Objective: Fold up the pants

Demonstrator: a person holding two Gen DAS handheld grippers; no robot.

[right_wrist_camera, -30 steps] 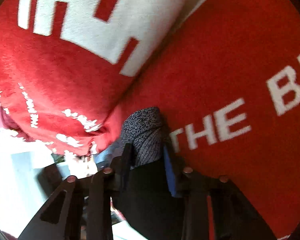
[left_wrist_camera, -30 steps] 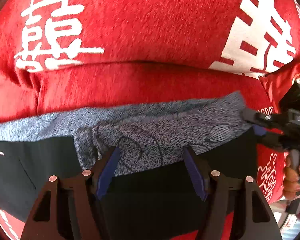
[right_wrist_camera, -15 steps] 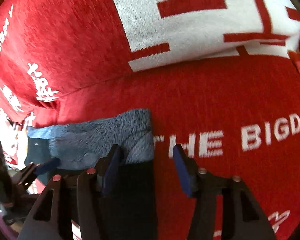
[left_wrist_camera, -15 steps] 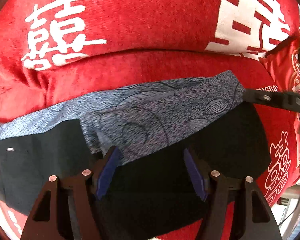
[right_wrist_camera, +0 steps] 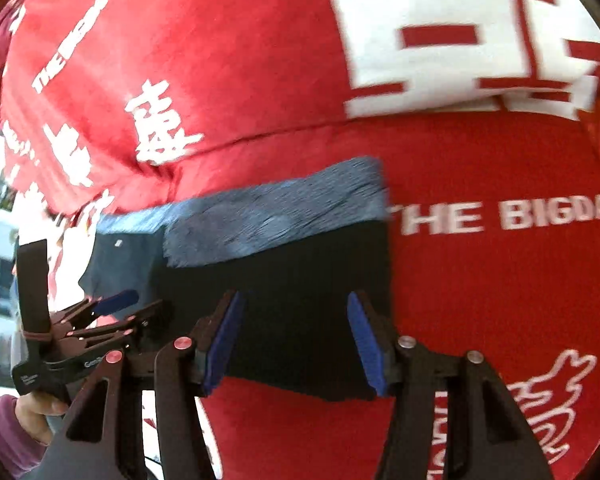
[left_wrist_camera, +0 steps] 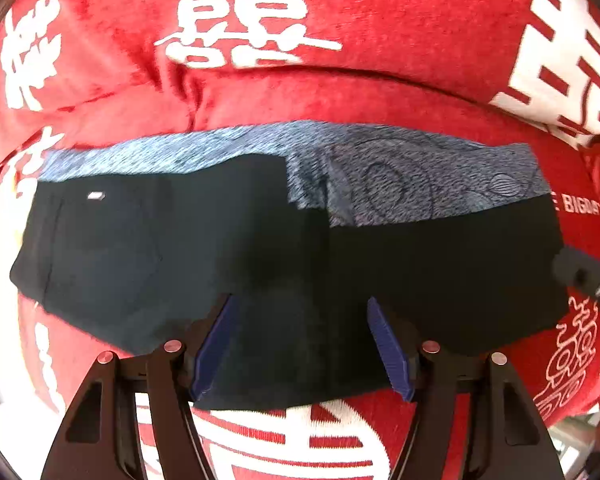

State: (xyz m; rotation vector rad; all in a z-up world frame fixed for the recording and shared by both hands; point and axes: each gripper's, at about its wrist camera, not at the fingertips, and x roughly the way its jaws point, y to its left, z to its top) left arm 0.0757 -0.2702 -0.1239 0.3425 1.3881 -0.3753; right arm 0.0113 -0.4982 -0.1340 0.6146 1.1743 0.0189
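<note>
The pants lie flat on the red cover, folded into a wide band: black cloth toward the cameras, a grey patterned strip along the far edge. Relative to the pants, the seam between seat and back cushion runs just beyond the strip. The white "THE BIGDAY" lettering sits just off the right end of the pants.

Change over the last second: one second ago the right gripper was clamped on the right end of the pants. Half a second ago its jaws were apart and the cloth was down. Now both tools have drawn back toward the near edge, and far more of the pants shows in each view. The fold has held its shape since release.

Tool state: the left gripper is apart, its blue pads over the near black edge, gripping nothing. The right gripper is likewise apart, over the right end of the pants, gripping nothing.

Judgement: this fold is placed and released. The band is still long, so a further fold end to end appears to be the next step, starting with a fresh grip at one end
</note>
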